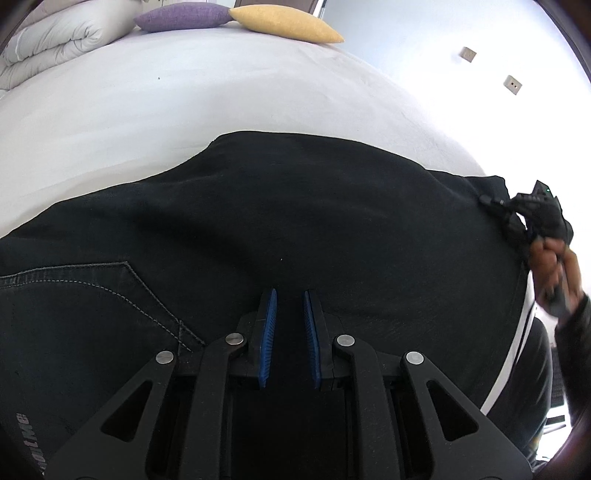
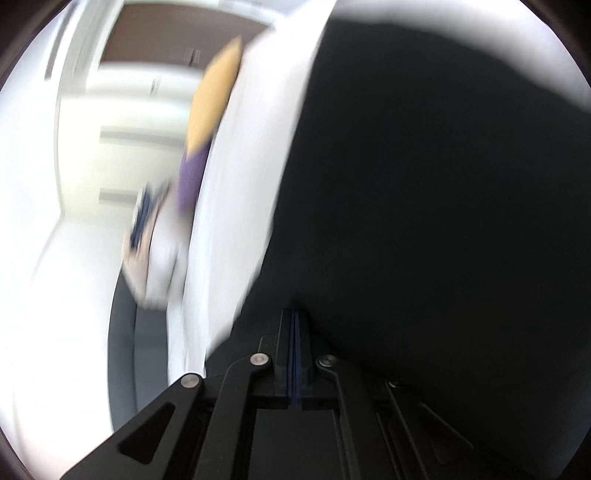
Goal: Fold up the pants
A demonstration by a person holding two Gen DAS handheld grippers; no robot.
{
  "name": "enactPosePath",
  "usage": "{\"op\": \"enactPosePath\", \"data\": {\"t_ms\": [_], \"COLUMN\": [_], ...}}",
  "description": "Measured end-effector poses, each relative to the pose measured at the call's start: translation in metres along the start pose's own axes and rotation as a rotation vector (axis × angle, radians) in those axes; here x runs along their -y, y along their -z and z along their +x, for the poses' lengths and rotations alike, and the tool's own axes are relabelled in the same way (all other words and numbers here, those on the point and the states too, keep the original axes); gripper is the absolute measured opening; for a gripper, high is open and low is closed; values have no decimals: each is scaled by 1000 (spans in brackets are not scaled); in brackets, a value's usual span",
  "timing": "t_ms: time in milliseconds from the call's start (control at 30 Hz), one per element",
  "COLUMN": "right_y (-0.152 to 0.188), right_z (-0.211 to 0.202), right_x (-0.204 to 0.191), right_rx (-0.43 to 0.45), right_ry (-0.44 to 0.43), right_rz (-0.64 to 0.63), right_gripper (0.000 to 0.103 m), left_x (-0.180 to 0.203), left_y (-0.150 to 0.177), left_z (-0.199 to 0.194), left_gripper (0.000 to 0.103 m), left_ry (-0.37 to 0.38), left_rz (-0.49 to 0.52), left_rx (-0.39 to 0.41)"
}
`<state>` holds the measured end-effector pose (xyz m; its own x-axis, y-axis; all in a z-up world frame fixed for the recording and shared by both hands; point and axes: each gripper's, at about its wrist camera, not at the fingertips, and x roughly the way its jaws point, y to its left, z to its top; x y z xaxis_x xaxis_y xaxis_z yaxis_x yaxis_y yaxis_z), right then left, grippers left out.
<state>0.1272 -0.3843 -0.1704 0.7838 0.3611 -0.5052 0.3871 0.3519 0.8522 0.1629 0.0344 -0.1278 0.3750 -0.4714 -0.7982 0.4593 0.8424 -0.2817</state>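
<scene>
Left wrist: our left gripper (image 1: 289,295) has its jaws a little apart, empty, over black pants (image 1: 295,221) spread on the bed (image 1: 184,92).
Right wrist: blurred; our right gripper (image 2: 296,314) has its jaws pressed together, apparently pinching the pants' edge.
Progress: we judge folding barely begun.

A grey printed word on the black pants (image 1: 258,229) is too distorted to read.

pants (image 1: 295,221): black, with light grey pocket stitching. bed sheet (image 1: 184,92): white. two cushions: one purple (image 1: 181,16), one yellow (image 1: 284,22). folded duvet (image 1: 48,40): white. left gripper (image 1: 289,295): black body, blue pads (image 1: 269,332).
</scene>
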Motion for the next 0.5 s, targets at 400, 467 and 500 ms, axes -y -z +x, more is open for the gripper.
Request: {"op": "enactPosePath", "data": {"t_ms": [400, 467, 500], "right_y": [76, 128, 149], "right_z": [-44, 2, 24], "right_x": [-62, -80, -85], "right_rx": [-1, -153, -225], "right_ry": [11, -29, -35], "right_rz": [-197, -235, -249], "right_gripper": [5, 5, 5], "left_x": [14, 41, 50], "left_y": [0, -12, -16], "left_z": [-23, -15, -7], "left_gripper": [15, 15, 15], "left_ry": [80, 75, 70], "left_rz": [-38, 60, 103], "left_rx": [76, 67, 44]}}
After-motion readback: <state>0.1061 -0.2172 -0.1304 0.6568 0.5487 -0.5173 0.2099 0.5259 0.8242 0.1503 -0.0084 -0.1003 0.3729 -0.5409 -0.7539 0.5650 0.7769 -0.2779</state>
